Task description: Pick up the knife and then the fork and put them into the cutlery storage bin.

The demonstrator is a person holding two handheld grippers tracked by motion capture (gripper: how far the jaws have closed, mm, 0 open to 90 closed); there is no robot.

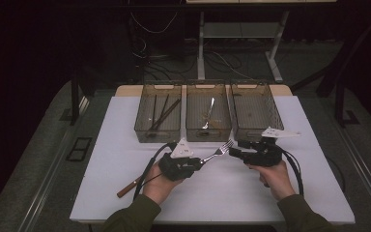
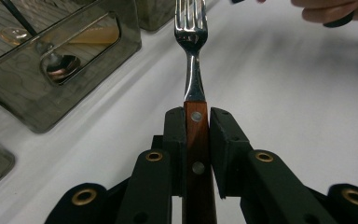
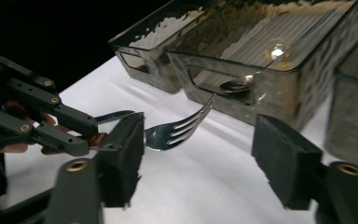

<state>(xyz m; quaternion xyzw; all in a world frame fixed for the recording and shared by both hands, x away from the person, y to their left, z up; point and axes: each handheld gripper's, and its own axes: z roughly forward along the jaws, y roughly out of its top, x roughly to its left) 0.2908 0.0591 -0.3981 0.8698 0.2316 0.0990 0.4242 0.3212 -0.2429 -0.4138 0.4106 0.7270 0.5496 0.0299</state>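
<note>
Fork (image 1: 217,152), with a wooden riveted handle and steel tines, is held above the white tabletop (image 1: 222,193), just in front of the middle bin (image 1: 207,130) of three smoky transparent bins set side by side at the far edge. The left hand-held gripper (image 1: 193,164) is clenched on the fork's handle: in the left gripper view the two black pads press the wood from either side, the fork (image 2: 191,37) pointing straight away from the camera. The right hand-held gripper (image 1: 235,150) faces it from the other side of the middle bin's front; its jaws stand apart with the fork's tines (image 3: 177,130) between them, no pad yet touching the metal. The step in hand reads as a hand-over of the fork from left to right, or a two-handed steadying before placement. The middle bin already contains a spoon (image 1: 208,113), the bin to its left (image 1: 158,130) holds dark chopsticks (image 1: 162,116), and the bin to its right (image 1: 256,130) appears empty, so that one is probably the fork's destination. The next move calls for the right jaws to close squarely on the tines or neck, without the smooth steel slipping, before the left lets go. A wooden-handled utensil (image 1: 131,186) lies on the tabletop, well nearer the person than the left bin.
</note>
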